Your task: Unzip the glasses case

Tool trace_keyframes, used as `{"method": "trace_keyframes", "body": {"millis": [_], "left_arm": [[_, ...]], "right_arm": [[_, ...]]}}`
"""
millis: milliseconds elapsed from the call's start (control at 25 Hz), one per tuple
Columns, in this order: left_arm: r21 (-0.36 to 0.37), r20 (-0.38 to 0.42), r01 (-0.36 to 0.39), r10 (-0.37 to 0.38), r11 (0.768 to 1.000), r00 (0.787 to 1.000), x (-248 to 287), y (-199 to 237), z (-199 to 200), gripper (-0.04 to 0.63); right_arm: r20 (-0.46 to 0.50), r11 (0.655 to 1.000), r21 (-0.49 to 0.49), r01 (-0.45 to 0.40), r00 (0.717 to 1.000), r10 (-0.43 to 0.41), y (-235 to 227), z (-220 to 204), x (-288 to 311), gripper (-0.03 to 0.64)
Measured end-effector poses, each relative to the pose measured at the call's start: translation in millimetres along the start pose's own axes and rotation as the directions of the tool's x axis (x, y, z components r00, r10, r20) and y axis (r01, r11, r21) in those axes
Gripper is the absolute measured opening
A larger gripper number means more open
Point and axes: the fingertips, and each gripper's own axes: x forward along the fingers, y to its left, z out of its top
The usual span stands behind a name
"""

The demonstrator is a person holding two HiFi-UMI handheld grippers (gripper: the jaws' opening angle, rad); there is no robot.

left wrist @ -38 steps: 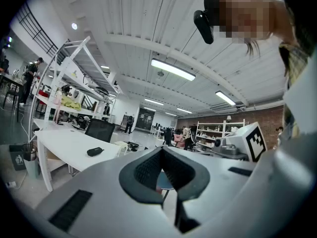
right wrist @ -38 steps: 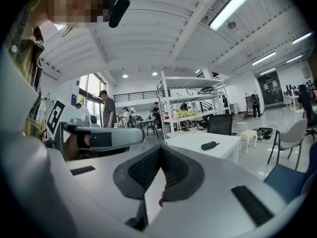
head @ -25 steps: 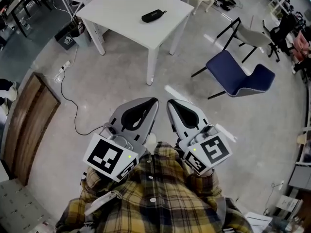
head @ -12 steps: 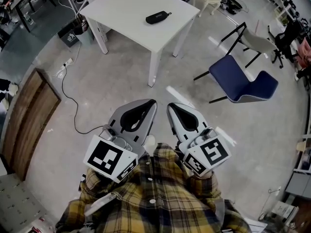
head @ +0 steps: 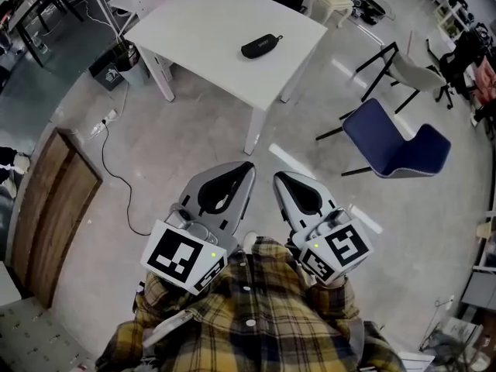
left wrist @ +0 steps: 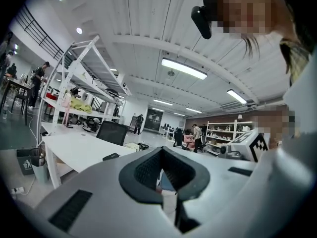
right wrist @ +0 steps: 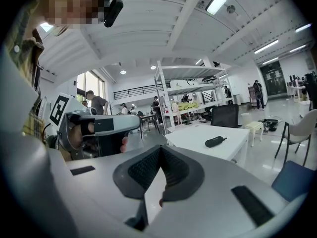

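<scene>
A black zipped glasses case (head: 260,46) lies on a white table (head: 201,29) across the floor, well ahead of both grippers. The left gripper view shows the case (left wrist: 111,156) small on the tabletop, and the right gripper view has the case (right wrist: 215,142) right of its jaws. My left gripper (head: 246,166) and right gripper (head: 279,177) are held side by side close to the person's plaid shirt, over bare floor. Both point roughly level toward the table, jaws shut with nothing between them. From the right gripper view, the left gripper (right wrist: 94,127) shows in a hand.
A blue chair (head: 395,142) and a pale chair (head: 411,64) stand right of the table. A wooden panel (head: 46,208) lies at the left, with a cable (head: 116,161) on the floor and a bin (head: 128,53) by the table leg. White shelving (right wrist: 188,88) rises behind.
The table and case have slid lower and slightly right in the head view, so they look nearer. Both grippers have been carried toward the table together, still shut.
</scene>
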Motion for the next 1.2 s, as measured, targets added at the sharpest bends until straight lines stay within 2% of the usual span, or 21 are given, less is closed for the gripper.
{"method": "trace_keyframes", "body": {"millis": [280,520,920,1200], "left_arm": [[0.019,0.009,0.026,-0.026,0.999,1.0,13,92,29,0.008],[0.015,-0.017,0.054,-0.054,0.998,0.998,15,152,35,0.008],[-0.041,-0.034,0.078,-0.08,0.996,0.996,34,203,29,0.008],[-0.015,-0.051,0.063,-0.064,0.998,0.997,78,240,42,0.008]], "right_arm": [[0.004,0.998,0.01,0.058,0.998,-0.059,-14,19,88,-0.002],[0.004,0.993,0.019,0.12,0.993,-0.12,-21,28,141,-0.002],[-0.066,0.975,0.112,0.191,0.981,-0.185,-47,10,176,-0.002],[-0.064,0.975,0.128,0.179,0.983,-0.172,-93,26,221,-0.002]]}}
